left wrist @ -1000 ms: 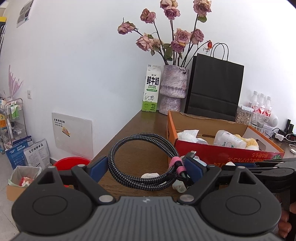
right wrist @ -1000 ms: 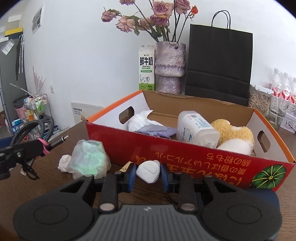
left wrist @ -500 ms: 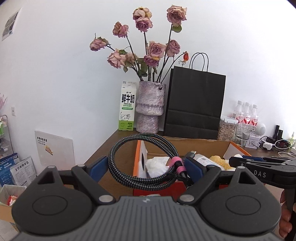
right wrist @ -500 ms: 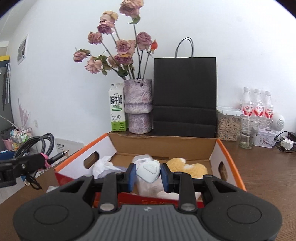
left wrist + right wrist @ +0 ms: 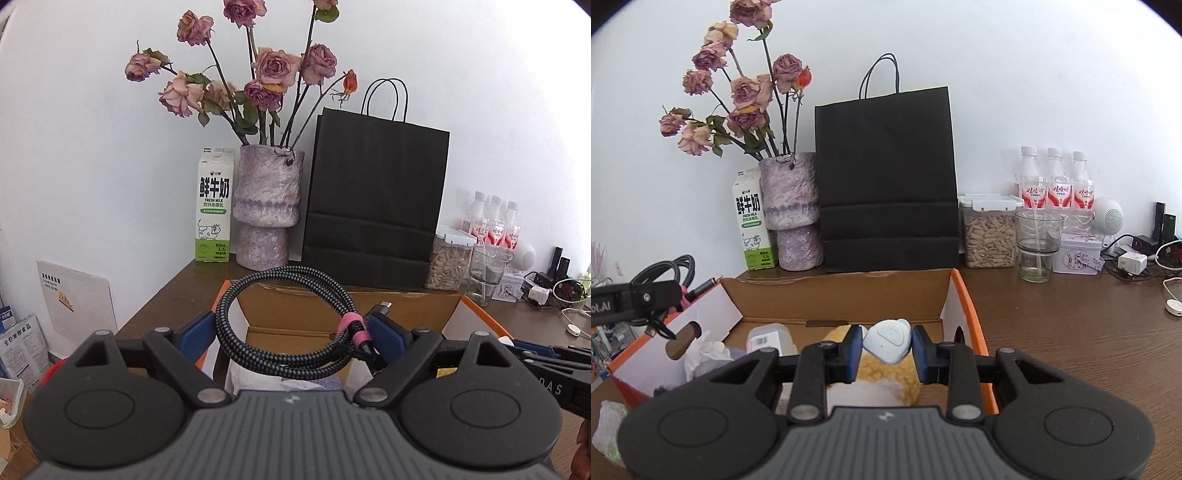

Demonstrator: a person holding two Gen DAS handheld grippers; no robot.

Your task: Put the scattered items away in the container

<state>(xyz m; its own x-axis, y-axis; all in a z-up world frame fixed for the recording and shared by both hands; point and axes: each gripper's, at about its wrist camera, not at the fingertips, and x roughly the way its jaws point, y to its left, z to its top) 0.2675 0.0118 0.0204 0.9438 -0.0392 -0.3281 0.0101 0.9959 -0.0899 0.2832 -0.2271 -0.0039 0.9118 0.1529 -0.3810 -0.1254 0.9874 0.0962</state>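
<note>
My left gripper (image 5: 291, 332) is shut on a coiled black braided cable (image 5: 284, 314) with a pink strap, held above the left end of the orange cardboard box (image 5: 354, 306). My right gripper (image 5: 886, 345) is shut on a small white rounded case (image 5: 888, 341), held over the right part of the box (image 5: 964, 306). Inside the box lie a white bottle (image 5: 768, 338), crumpled tissue (image 5: 705, 354) and a yellow plush toy (image 5: 882, 380). The left gripper and cable also show in the right wrist view (image 5: 665, 273).
Behind the box stand a milk carton (image 5: 214, 206), a vase of dried roses (image 5: 267, 214) and a black paper bag (image 5: 373, 199). A seed jar (image 5: 988, 232), a glass (image 5: 1038, 247), bottles (image 5: 1054, 181) and chargers (image 5: 1134, 258) are at right. A crumpled bag (image 5: 607, 432) lies outside the box.
Both grippers rose from table level and moved forward over the box, each still holding its item. The view now looks down into the box from above its front wall.
</note>
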